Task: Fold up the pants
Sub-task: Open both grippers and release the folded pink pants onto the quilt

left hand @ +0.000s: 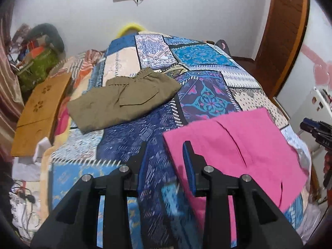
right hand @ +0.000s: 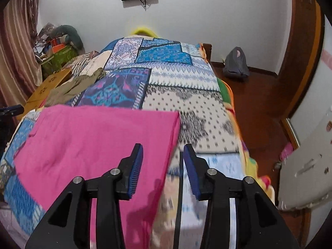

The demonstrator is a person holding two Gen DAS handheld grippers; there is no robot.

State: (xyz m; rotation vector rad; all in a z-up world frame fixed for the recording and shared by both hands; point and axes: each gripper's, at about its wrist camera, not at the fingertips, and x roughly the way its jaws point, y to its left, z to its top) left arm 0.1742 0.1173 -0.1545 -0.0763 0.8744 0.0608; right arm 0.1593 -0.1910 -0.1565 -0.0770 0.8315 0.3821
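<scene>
I have both grippers hovering low over the near end of the bed with the blue patchwork-print cover [left hand: 157, 128], and neither is holding anything. The left gripper [left hand: 166, 145] has its jaws spread, one finger over the bare cover and the other over the near left edge of the bright pink cotton pants [left hand: 234, 145]. The right gripper [right hand: 162, 147] is likewise spread wide, straddling the right-hand edge of the same pink pants [right hand: 93, 145], with one finger above the cloth and the other above the cover.

The pink pants lie flat on the near part of the bed, already doubled into a broad rectangle, its edges fairly straight (the motion blur makes the nearest hem hard to read). Farther up the bed, well apart from them, sits a folded olive-green pair of pants [left hand: 124, 99], which looks finished.

My judgement is that the pink pair is mid-fold and I am between grasps. The next move calls for lowering each gripper onto a near corner, pinching all layers together, then carrying that edge evenly toward the far edge.
</scene>
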